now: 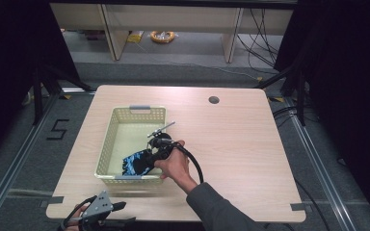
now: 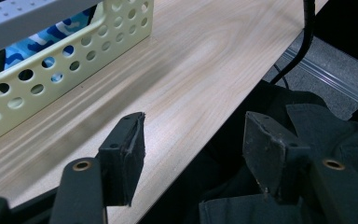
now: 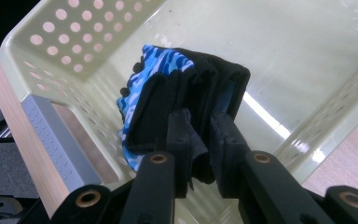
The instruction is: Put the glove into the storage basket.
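Observation:
A pale yellow perforated basket (image 1: 107,144) stands on the left half of the wooden table (image 1: 250,144). In its near corner lies a bunched black and blue-patterned cloth (image 1: 134,163). My right gripper (image 1: 147,161) reaches into the basket from the right. In the right gripper view the right gripper (image 3: 200,121) has a black fold of the cloth (image 3: 168,88) pinched between its narrow-set pads, above the basket floor (image 3: 307,56). My left gripper (image 1: 120,207) sits at the table's front left edge. In the left gripper view the left gripper (image 2: 196,135) is open and holds nothing, with the basket (image 2: 74,51) off to its left.
A round cable hole (image 1: 214,100) lies in the table's far right part. Grey handles (image 1: 139,107) sit on the basket's two short ends. The right gripper's black cable (image 1: 195,163) loops over the table. Dark fabric (image 2: 326,126) shows below the front edge.

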`<state>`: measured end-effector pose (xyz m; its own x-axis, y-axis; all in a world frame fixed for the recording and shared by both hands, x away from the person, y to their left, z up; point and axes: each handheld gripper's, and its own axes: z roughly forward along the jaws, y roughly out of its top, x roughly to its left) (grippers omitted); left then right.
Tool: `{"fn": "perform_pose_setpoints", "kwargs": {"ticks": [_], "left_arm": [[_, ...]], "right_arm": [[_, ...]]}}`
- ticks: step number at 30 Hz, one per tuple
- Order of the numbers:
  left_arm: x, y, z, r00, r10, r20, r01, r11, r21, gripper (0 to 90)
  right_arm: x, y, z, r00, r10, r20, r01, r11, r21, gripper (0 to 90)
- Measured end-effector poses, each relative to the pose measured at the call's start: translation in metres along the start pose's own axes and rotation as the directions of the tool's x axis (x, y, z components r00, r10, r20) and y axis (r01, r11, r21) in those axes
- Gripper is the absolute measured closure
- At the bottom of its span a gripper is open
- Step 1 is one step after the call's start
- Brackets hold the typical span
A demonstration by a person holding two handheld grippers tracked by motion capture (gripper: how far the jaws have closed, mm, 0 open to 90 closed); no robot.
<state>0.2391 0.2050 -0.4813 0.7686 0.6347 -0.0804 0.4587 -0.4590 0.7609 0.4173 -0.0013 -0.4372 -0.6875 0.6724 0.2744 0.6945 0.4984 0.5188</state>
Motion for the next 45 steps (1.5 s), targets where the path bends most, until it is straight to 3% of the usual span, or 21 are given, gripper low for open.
{"fn": "perform_pose_setpoints", "kwargs": {"ticks": [1, 3, 4, 11, 12, 14, 18, 21, 25, 26, 27, 28, 30, 32, 34, 36, 38, 39, 41, 43, 45], "left_arm": [[0.000, 0.000, -0.001, 1.0000, -0.001, 0.003, 0.001, 1.0000, 0.006, 38.6], [-0.001, -0.001, -0.001, 0.9997, -0.011, 0.024, 0.011, 0.9999, 0.000, 38.5], [-0.004, -0.001, 0.000, 0.9970, -0.064, 0.043, 0.065, 0.9979, -0.004, 38.5], [0.000, 0.000, -0.001, 0.9994, -0.012, 0.033, 0.012, 0.9999, 0.004, 38.3], [-0.004, -0.001, 0.001, 0.9975, -0.055, 0.046, 0.056, 0.9981, -0.025, 38.2], [-0.005, -0.001, 0.001, 0.9957, -0.076, 0.052, 0.077, 0.9968, -0.022, 38.0], [-0.004, -0.003, 0.003, 0.9966, -0.067, 0.048, 0.067, 0.9978, -0.001, 35.9], [-0.002, -0.003, 0.005, 0.9978, -0.052, 0.041, 0.053, 0.9984, -0.019, 33.5], [-0.002, -0.004, 0.007, 0.9979, -0.063, 0.016, 0.064, 0.9973, -0.036, 31.4], [0.001, -0.005, 0.006, 0.9992, -0.039, 0.004, 0.039, 0.9992, -0.013, 30.2], [0.001, -0.006, 0.008, 0.9978, -0.065, -0.012, 0.065, 0.9975, -0.029, 29.4], [0.003, -0.006, 0.007, 0.9989, -0.045, -0.009, 0.045, 0.9988, -0.018, 28.9], [0.004, -0.007, 0.008, 0.9975, -0.071, -0.002, 0.071, 0.9972, -0.023, 27.6], [0.007, -0.007, 0.009, 0.9992, -0.031, -0.027, 0.030, 0.9994, -0.017, 26.4], [0.006, -0.008, 0.009, 0.9990, -0.036, -0.026, 0.036, 0.9991, -0.023, 25.0], [0.007, -0.009, 0.010, 0.9972, -0.067, -0.034, 0.066, 0.9973, -0.033, 24.2], [0.011, -0.009, 0.010, 0.9976, -0.043, -0.054, 0.041, 0.9985, -0.038, 23.0], [0.009, -0.009, 0.011, 0.9952, -0.086, -0.045, 0.084, 0.9954, -0.046, 22.6], [0.012, -0.009, 0.009, 0.9976, -0.057, -0.039, 0.056, 0.9980, -0.028, 22.0], [0.011, -0.011, 0.012, 0.9925, -0.111, -0.053, 0.107, 0.9919, -0.068, 21.7], [0.013, -0.010, 0.011, 0.9931, -0.101, -0.059, 0.097, 0.9927, -0.071, 21.6]], "right_arm": [[0.001, 0.000, -0.001, 0.9998, 0.018, 0.002, -0.018, 0.9998, 0.008, 77.5], [0.001, 0.000, -0.002, 0.9998, -0.013, 0.014, 0.013, 0.9999, 0.002, 75.3], [0.002, -0.001, -0.004, 0.9994, -0.019, 0.030, 0.019, 0.9998, 0.007, 75.0], [0.005, -0.003, -0.019, 0.9973, -0.054, 0.050, 0.055, 0.9982, -0.023, 66.7], [0.007, -0.003, -0.023, 0.9984, -0.035, 0.045, 0.036, 0.9989, -0.030, 66.0], [0.008, -0.003, -0.028, 0.9979, -0.055, 0.035, 0.057, 0.9971, -0.051, 64.2], [0.007, -0.005, -0.035, 0.9956, -0.092, 0.015, 0.093, 0.9920, -0.085, 62.4], [0.005, -0.009, -0.042, 0.9976, -0.068, 0.014, 0.069, 0.9926, -0.100, 60.5], [0.002, -0.016, -0.049, 0.9966, -0.082, -0.003, 0.080, 0.9850, -0.153, 55.7], [0.001, -0.017, -0.050, 0.9950, -0.099, -0.015, 0.095, 0.9810, -0.169, 54.4], [-0.001, -0.019, -0.053, 0.9956, -0.091, -0.023, 0.086, 0.9818, -0.169, 52.5], [-0.001, -0.022, -0.055, 0.9948, -0.087, -0.053, 0.076, 0.9799, -0.184, 50.6], [-0.002, -0.026, -0.059, 0.9925, -0.109, -0.055, 0.095, 0.9715, -0.217, 47.6], [-0.004, -0.030, -0.064, 0.9916, -0.121, -0.046, 0.106, 0.9648, -0.241, 45.1], [-0.004, -0.033, -0.068, 0.9921, -0.117, -0.047, 0.101, 0.9626, -0.251, 44.2], [-0.007, -0.041, -0.076, 0.9905, -0.135, -0.026, 0.121, 0.9479, -0.294, 42.4], [-0.011, -0.046, -0.082, 0.9903, -0.137, -0.026, 0.122, 0.9416, -0.314, 40.9], [-0.014, -0.050, -0.085, 0.9901, -0.139, -0.021, 0.125, 0.9370, -0.327, 40.6], [-0.015, -0.053, -0.087, 0.9909, -0.134, -0.014, 0.122, 0.9345, -0.335, 40.3], [-0.022, -0.063, -0.093, 0.9916, -0.129, -0.012, 0.117, 0.9305, -0.347, 39.8], [-0.025, -0.070, -0.095, 0.9928, -0.118, -0.017, 0.105, 0.9318, -0.347, 39.5]]}}
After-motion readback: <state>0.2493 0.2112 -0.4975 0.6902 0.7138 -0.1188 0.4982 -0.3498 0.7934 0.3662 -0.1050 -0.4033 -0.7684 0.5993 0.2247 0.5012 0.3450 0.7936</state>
